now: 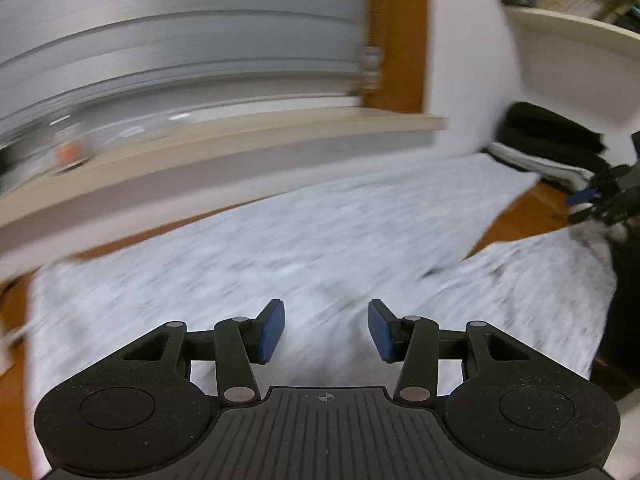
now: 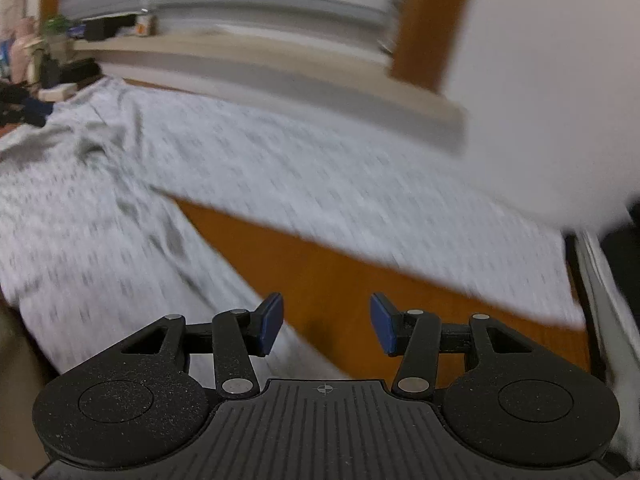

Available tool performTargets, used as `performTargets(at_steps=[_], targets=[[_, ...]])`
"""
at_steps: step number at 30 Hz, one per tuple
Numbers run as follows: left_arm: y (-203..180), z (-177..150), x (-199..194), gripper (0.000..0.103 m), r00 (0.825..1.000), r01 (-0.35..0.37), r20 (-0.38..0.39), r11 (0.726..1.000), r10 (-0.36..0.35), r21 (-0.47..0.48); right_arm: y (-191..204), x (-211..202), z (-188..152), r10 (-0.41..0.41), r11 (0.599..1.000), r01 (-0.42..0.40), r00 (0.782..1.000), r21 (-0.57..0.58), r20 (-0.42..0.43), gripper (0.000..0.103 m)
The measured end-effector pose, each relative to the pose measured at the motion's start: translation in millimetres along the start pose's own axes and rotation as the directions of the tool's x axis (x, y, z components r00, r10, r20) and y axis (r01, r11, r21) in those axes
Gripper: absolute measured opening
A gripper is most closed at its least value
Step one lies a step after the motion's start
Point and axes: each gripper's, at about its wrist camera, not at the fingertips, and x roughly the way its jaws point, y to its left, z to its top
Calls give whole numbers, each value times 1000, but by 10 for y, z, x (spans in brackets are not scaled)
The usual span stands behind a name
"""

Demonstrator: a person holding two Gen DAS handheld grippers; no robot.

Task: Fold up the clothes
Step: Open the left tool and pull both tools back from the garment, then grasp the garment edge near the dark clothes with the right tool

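Both claws gape with nothing between their pads: the left claw (image 1: 326, 330) above the grey garment (image 1: 240, 264) spread on the wooden counter (image 2: 320, 280), the right claw (image 2: 325, 324) over bare wood

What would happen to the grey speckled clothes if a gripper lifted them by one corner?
The grey speckled garment would probably droop and hang, not stay flat: it already shows soft wrinkles where it lies on the wooden table. It looks thin, so likely light. It might drag rather than slide neatly. Both the left gripper and right gripper are open, holding nothing.
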Motion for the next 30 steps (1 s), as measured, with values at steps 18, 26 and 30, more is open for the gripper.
performTargets(at_steps=[18,26,30], targets=[[-1351,424,1321,56,959,284,-78,935,-273,212,-502,-617,-896,-167,953,157,986,261,17,56],[-1642,428,1819,56,933,359,-119,905,-340,228,-782,-527,-938,-277,909,279,960,309,-49,63],[-1629,429,1799,57,940,340,-113,909,-322,239,-970,-547,-1045,-287,883,293,955,367,-71,64]])
